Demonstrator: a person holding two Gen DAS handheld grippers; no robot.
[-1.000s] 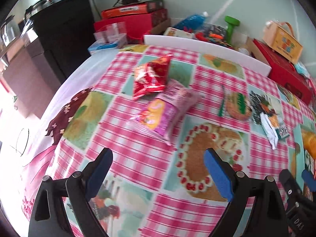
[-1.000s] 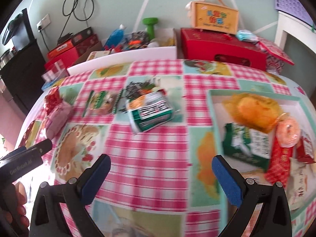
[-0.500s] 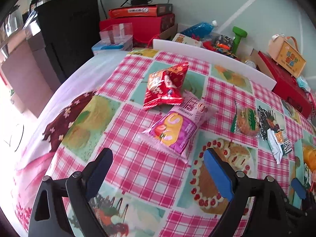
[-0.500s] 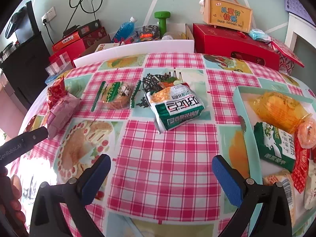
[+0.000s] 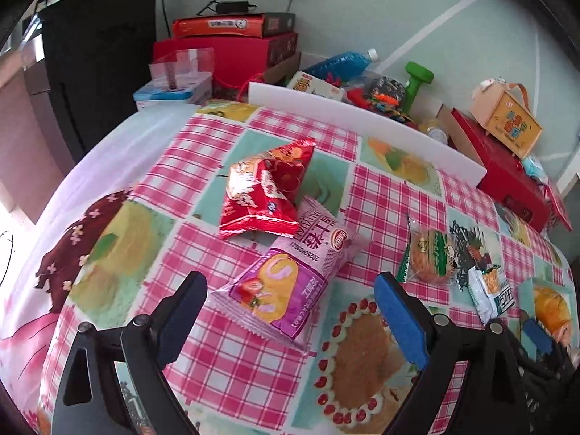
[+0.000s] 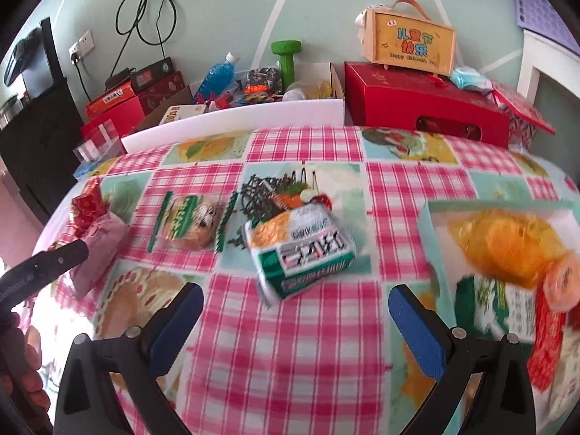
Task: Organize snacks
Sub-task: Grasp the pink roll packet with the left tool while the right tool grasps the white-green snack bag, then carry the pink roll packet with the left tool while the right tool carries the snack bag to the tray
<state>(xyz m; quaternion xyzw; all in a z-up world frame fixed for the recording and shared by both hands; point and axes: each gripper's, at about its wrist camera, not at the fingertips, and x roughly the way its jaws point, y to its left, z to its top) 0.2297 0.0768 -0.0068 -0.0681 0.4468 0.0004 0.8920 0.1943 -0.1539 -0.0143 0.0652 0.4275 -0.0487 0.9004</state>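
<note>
Pink-checked tablecloth [image 5: 380, 195] under scattered snack packets, pale-green wall [image 6: 224, 11] behind.

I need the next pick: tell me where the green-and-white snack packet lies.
In the right wrist view the green-and-white packet lies mid-table, between the bun packet on its left and the tray on its right.

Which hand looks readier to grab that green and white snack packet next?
Probably the right. Its open tongs point straight at the green and white packet, with the tray beside it. The left tongs face the pink strawberry packet instead.
</note>
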